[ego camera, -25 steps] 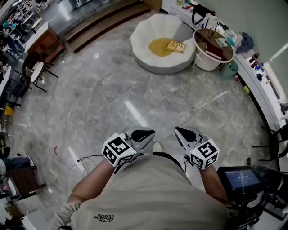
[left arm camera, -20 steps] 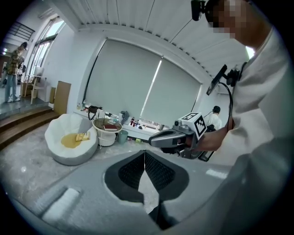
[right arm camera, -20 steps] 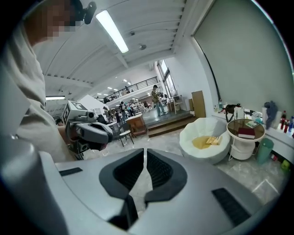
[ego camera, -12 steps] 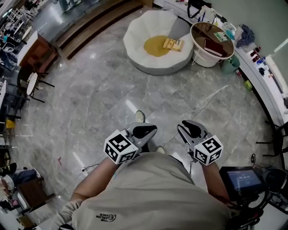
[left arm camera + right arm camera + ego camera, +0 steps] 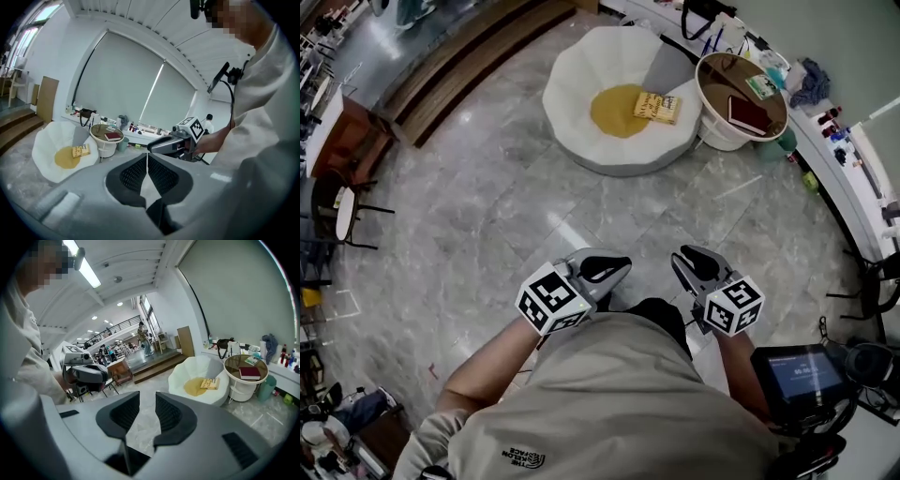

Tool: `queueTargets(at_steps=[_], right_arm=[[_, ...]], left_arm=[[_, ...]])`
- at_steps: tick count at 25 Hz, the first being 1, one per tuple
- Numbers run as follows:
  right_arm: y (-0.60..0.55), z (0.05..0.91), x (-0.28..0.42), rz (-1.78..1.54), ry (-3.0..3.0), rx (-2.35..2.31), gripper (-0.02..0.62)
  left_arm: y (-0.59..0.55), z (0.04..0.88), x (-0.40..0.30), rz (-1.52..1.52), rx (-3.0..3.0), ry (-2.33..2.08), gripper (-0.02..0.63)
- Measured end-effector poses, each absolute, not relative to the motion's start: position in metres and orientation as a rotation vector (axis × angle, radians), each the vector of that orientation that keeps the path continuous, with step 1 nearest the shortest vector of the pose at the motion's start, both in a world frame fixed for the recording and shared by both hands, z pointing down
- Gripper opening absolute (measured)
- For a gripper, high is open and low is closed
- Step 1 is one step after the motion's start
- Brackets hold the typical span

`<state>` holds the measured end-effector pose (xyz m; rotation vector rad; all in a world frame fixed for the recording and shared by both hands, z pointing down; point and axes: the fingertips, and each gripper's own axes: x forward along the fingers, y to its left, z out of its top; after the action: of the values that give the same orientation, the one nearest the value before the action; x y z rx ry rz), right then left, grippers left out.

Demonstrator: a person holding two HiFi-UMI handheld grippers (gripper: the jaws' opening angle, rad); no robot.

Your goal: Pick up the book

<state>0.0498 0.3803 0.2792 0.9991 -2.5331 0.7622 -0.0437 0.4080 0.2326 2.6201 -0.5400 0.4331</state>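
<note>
Filling most of the head view is a grey marble floor [image 5: 487, 187], glossy with light streaks. At the bottom edge is the person's torso in a beige shirt [image 5: 609, 403], with both forearms reaching forward.

A white, petal-shaped lounge chair [image 5: 581, 66] sits on the floor at the top, well apart from the person. Along the right side curves a white counter [image 5: 862, 187] with bottles and small items on it. Between chair and counter, just beside the chair, stands a round side table [image 5: 722, 80] with a brown top. A small lit screen [image 5: 804, 372] shows at lower right.

The left gripper [image 5: 623, 265] and right gripper [image 5: 684, 253] are held side by side over the floor in front of the torso, each with its marker cube near the hand. In the left gripper view the fingers meet with only a thin slit between them and hold nothing. In the right gripper view the fingers stand partly apart, with only bare floor in the gap.

A round yellow cushion [image 5: 614, 111] lies in the chair's seat. One yellow book [image 5: 658, 106] rests at the cushion's right edge. A dark red book [image 5: 750, 112] lies flat on the side table. Both are far from the grippers.
</note>
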Motion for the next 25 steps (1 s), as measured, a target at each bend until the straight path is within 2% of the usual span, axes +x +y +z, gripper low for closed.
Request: queueTargets(at_steps=[7, 14, 21, 25], right_arm=[[0.280, 0.301, 0.023, 0.842, -2.459, 1.053, 0.114], [0.173, 0.349, 0.040, 0.933, -2.420, 1.065, 0.114], [0.026, 0.444, 0.085, 1.088, -2.336, 1.071, 0.124], [-0.074, 0.512, 0.122, 1.151, -2.263, 1.069, 0.130]], left_arm=[[0.314, 0.248, -0.090, 0.426, 2.585, -0.506, 0.008], [0.242, 0.259, -0.096, 0.442, 2.551, -0.557, 0.008], [0.130, 0.283, -0.081, 0.512, 2.433, -0.642, 0.008], [0.047, 0.310, -0.036, 0.584, 2.371, -0.612, 0.008]])
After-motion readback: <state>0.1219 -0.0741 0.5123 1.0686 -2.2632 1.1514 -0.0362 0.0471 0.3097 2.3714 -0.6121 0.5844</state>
